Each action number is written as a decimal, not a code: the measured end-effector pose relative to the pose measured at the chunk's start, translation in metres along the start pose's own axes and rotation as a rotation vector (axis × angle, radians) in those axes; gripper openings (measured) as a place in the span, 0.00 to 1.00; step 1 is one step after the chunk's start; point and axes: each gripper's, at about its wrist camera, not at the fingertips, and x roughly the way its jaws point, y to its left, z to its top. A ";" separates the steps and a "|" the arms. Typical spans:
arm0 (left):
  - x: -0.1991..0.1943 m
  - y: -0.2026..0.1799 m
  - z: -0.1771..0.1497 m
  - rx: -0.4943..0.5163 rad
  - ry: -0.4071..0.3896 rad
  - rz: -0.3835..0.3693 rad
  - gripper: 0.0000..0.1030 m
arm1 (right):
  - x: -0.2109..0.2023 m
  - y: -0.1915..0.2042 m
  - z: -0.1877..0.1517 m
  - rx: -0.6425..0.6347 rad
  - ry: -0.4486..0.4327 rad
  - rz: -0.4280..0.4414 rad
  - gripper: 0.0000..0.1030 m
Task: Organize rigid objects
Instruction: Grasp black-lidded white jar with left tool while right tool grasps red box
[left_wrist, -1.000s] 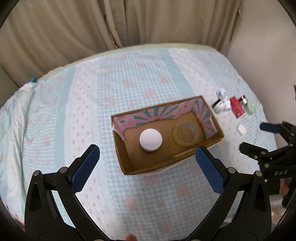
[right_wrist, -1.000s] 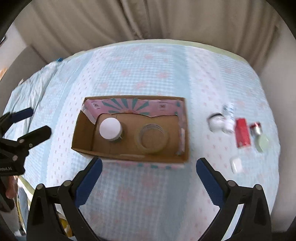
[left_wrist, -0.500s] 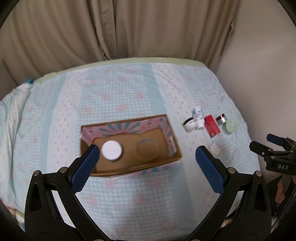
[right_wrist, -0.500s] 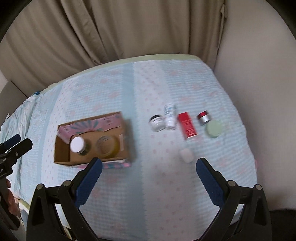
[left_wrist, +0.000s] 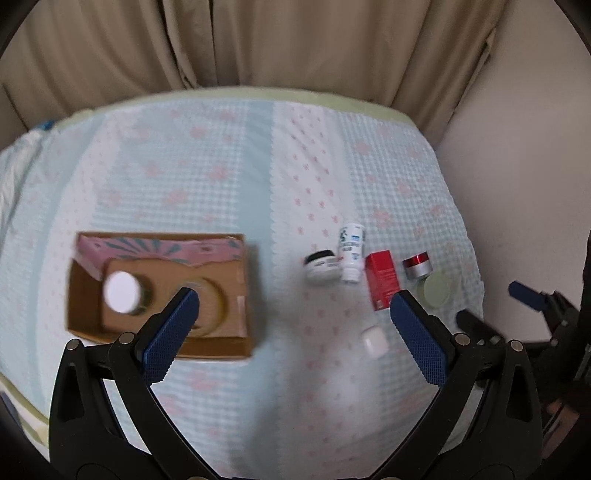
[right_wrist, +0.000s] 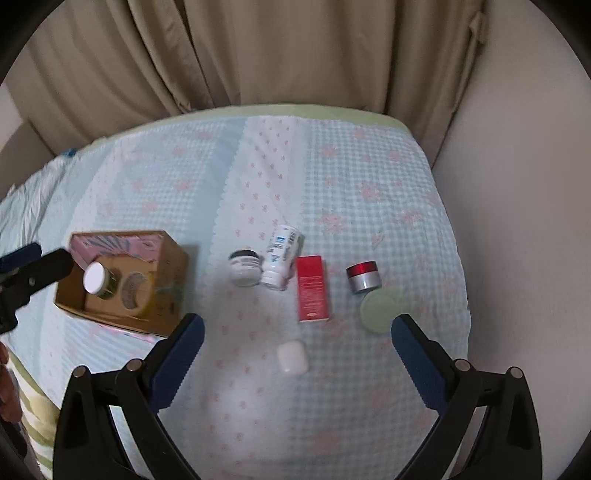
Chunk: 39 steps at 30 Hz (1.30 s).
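A cardboard box (left_wrist: 236, 343) (right_wrist: 170, 273) lies on the left of the bed and holds a white-lidded jar (left_wrist: 122, 291) (right_wrist: 95, 280) and a roll of clear tape (left_wrist: 210, 295) (right_wrist: 135, 291). To its right lie a black-lidded white jar (right_wrist: 243, 267), a white bottle on its side (right_wrist: 282, 254), a red carton (right_wrist: 313, 288), a red-and-silver jar (right_wrist: 364, 277), a pale green round lid (right_wrist: 380, 306) and a small white case (right_wrist: 292, 356). My left gripper (left_wrist: 295, 321) is open and empty above the bed. My right gripper (right_wrist: 297, 350) is open and empty, above the white case.
The bed has a light blue checked cover with pink flowers (right_wrist: 332, 184). Beige curtains (right_wrist: 258, 55) hang behind it and a plain wall (right_wrist: 517, 184) runs along its right side. A striped cloth (right_wrist: 29, 406) shows at the lower left.
Both grippers have pulled back and swung right. The box has shifted to the left in both views, and the loose items now sit in the middle.
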 end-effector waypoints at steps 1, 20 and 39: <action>0.012 -0.003 0.002 -0.009 0.019 -0.004 1.00 | 0.011 -0.005 0.002 -0.014 0.016 0.002 0.98; 0.253 -0.014 0.024 -0.135 0.409 0.025 0.91 | 0.175 -0.035 0.019 -0.001 0.237 -0.008 0.89; 0.309 -0.023 0.001 -0.116 0.522 -0.013 0.57 | 0.258 -0.018 0.012 -0.084 0.411 0.004 0.53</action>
